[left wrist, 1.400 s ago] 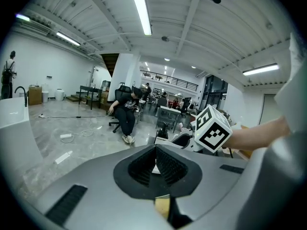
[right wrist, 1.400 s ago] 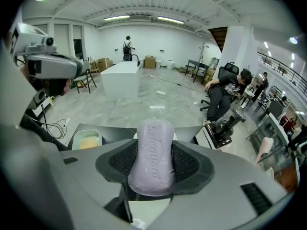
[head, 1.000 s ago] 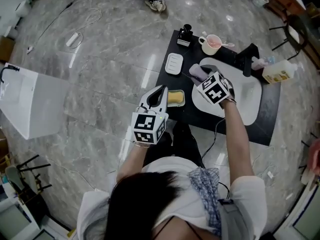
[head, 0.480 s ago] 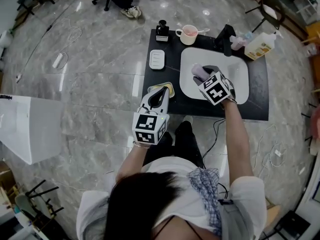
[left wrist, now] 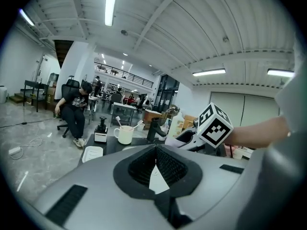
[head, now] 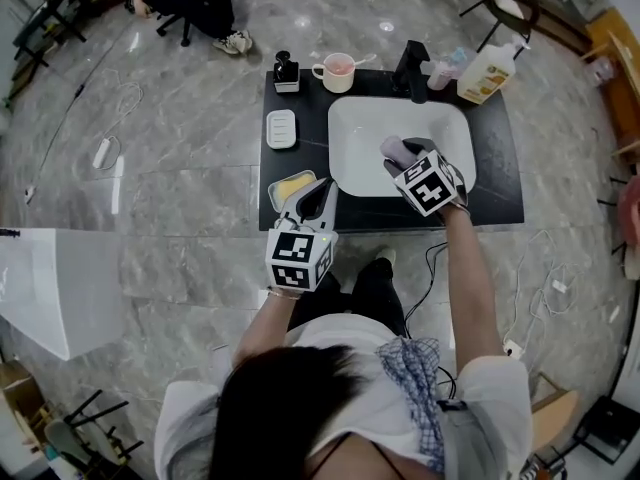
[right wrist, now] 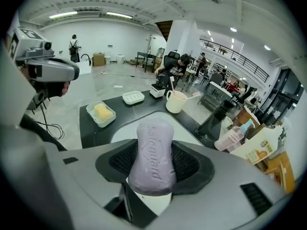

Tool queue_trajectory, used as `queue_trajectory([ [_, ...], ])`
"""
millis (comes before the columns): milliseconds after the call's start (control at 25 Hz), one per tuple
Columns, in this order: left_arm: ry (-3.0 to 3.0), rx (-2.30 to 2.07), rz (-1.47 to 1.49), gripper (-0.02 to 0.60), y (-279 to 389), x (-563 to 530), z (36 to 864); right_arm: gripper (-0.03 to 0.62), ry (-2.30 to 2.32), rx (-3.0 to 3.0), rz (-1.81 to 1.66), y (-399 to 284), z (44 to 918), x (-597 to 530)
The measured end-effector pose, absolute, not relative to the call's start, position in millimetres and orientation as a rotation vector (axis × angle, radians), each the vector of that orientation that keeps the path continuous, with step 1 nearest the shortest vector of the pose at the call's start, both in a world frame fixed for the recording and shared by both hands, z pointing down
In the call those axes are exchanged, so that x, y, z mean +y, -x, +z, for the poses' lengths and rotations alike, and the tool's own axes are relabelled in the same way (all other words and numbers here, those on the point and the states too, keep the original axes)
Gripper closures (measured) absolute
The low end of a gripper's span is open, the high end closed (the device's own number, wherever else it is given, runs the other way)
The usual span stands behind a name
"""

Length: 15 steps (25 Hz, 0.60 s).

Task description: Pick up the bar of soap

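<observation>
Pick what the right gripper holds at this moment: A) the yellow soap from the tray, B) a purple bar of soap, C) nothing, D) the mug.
B: in the right gripper view the right gripper has its jaws closed on the purple bar of soap, while the yellow soap lies in its tray.

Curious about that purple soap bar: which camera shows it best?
The right gripper view: the purple soap bar fills the middle, clamped in the jaws, lettering visible. The head view shows just its end; the left gripper view, a distant sliver.
</observation>
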<state>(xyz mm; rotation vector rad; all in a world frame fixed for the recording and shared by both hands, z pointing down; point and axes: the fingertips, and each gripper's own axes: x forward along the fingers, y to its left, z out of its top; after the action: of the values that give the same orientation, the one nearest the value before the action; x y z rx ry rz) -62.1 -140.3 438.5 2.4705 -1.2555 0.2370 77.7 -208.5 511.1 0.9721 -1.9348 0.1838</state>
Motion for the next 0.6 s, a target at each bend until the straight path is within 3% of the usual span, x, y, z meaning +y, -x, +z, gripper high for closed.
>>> queue_trajectory([
  [600,-2.512,-1.152,0.258,0.571,-30.6,-143.3,437.1,0.367,-1.052,-1.906,0.251,-177.0,518.5,-195.5],
])
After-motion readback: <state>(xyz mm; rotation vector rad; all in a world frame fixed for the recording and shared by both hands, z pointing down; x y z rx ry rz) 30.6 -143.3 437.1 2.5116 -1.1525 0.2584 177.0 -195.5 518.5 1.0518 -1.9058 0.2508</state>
